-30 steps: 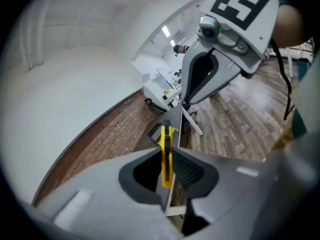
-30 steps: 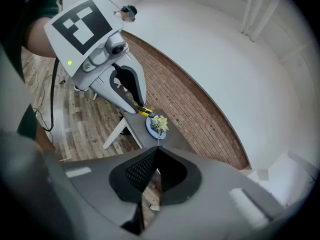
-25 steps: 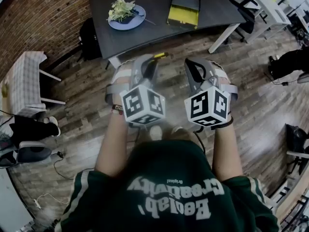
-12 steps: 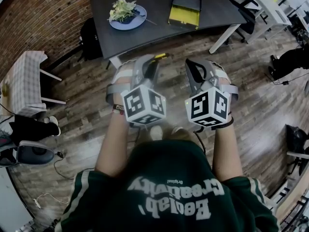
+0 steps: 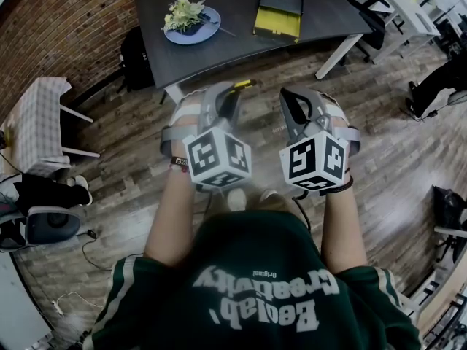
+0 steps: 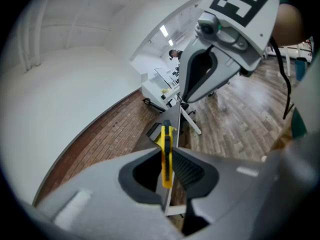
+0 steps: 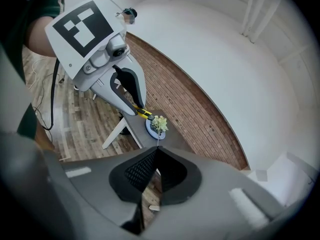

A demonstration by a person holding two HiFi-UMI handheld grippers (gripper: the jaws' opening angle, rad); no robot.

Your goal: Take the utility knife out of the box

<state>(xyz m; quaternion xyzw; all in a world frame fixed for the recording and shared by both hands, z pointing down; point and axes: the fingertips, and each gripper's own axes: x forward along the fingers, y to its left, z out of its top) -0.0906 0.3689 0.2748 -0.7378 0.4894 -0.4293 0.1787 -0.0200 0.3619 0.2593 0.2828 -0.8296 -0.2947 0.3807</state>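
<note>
The utility knife (image 6: 166, 156) is seen as a slim yellow body with a dark strip along its upper edge. It is clamped edge-on between the jaws of the left gripper (image 5: 228, 95), gripped by its rear part, with the front end projecting past the jaw tips. In the head view only that yellow tip is visible. The knife is held in the air over the wooden floor, well apart from the box (image 5: 278, 9). The box is shallow and rectangular, with a black far part, a grey middle and a yellow near edge. It lies flat on the dark table (image 5: 219, 49), towards the right end.
</note>
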